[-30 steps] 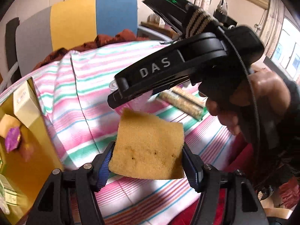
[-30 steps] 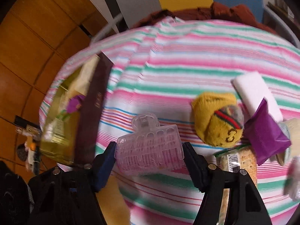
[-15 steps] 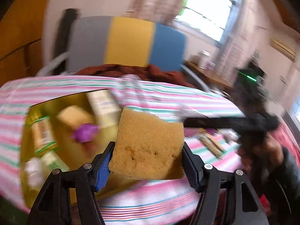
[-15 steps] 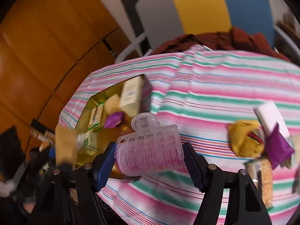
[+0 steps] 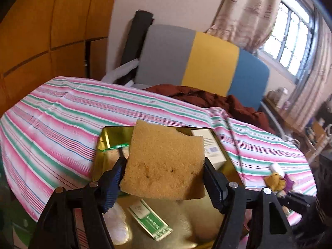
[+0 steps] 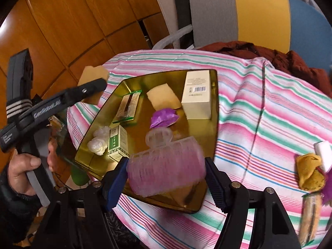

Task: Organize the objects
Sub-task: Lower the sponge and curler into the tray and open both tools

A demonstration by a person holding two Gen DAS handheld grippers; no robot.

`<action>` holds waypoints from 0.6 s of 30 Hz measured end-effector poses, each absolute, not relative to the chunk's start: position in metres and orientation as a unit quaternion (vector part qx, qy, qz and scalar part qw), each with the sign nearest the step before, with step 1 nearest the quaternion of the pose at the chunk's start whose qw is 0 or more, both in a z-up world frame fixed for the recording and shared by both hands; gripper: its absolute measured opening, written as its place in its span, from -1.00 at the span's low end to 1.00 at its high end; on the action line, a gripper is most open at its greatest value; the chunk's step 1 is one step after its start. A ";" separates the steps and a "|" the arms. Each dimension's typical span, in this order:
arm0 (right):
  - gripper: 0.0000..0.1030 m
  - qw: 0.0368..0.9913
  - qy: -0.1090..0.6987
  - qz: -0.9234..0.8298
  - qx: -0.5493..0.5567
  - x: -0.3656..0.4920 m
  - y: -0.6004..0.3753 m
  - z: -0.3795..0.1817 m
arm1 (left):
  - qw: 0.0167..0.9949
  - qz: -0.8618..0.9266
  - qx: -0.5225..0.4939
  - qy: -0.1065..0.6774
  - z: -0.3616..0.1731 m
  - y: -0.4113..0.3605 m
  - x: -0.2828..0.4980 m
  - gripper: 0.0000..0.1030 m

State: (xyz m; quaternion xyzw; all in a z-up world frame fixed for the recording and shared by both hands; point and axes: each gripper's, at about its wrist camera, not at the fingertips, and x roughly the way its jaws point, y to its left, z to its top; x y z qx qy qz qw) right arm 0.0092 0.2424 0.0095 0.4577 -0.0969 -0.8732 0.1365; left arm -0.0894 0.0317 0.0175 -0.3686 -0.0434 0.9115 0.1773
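My left gripper is shut on a tan sponge, held above the near end of the gold tray. In the right wrist view the same sponge shows at the tray's left edge. My right gripper is shut on a pink plastic hair clip, held over the gold tray's near edge. Inside the tray lie a cream box, a second sponge, a purple wrapper, a small green box and a white plastic wad.
A yellow sock, a white block and a packet of sticks lie on the striped cloth at the right. A hand grips the left tool's handle. A chair with brown cloth stands behind the table.
Both grippers have swung left from the right-hand pile to the gold tray, each still holding its object. The left gripper now hovers over the tray's near end.
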 end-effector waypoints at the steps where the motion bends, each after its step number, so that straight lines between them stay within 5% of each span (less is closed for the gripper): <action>1: 0.40 0.137 -0.098 -0.872 0.459 0.009 0.240 0.008 | 0.174 0.911 -0.372 -0.049 0.016 0.031 -0.092 0.51; 10: 0.49 0.136 -0.090 -0.870 0.466 0.007 0.228 0.002 | 0.153 0.915 -0.371 -0.039 0.014 0.031 -0.086 0.61; 18: 0.82 0.101 -0.066 -0.891 0.438 0.014 0.220 0.015 | 0.144 0.917 -0.370 -0.036 0.017 0.036 -0.063 0.61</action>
